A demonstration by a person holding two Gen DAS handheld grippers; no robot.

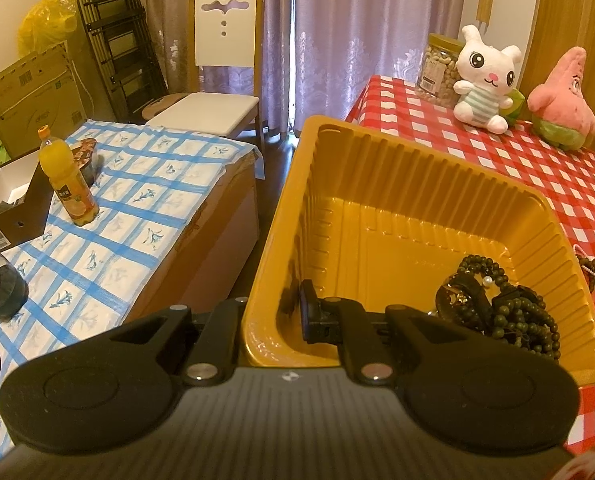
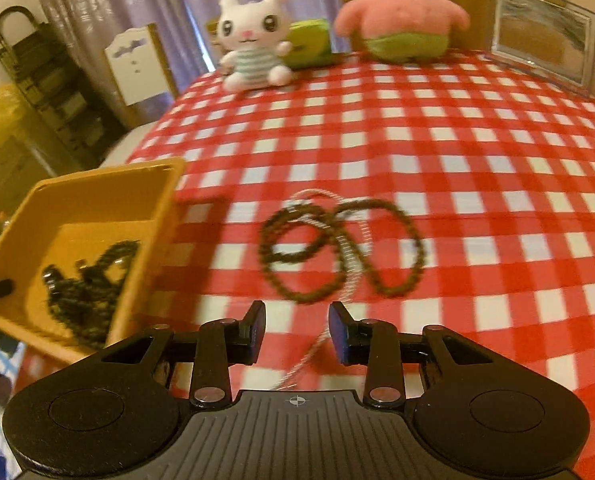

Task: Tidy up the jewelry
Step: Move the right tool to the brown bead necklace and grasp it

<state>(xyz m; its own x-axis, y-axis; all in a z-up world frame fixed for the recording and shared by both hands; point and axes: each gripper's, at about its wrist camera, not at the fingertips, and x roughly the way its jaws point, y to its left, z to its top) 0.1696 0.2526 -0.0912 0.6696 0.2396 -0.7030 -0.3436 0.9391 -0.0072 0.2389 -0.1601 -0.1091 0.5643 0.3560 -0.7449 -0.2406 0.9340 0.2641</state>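
Observation:
My left gripper (image 1: 275,312) is shut on the near left wall of a yellow plastic tray (image 1: 377,152), one finger inside and one outside. Dark beaded jewelry (image 1: 501,308) lies piled in the tray's right corner. In the right wrist view the tray (image 2: 97,184) stands at the left on the red checked tablecloth, with the beads (image 2: 85,284) in it. A dark beaded necklace (image 2: 401,240) and a thin silver chain (image 2: 353,256) lie looped on the cloth just ahead of my right gripper (image 2: 296,330), which is open and empty above the chain's tail.
A white bunny plush (image 2: 253,40), a pink star plush (image 2: 401,8) and a clear frame (image 2: 541,36) stand at the table's back. A nut jar (image 1: 437,66) is beside the bunny. A lower blue checked table (image 1: 117,208) with an orange juice bottle (image 1: 67,176) lies left.

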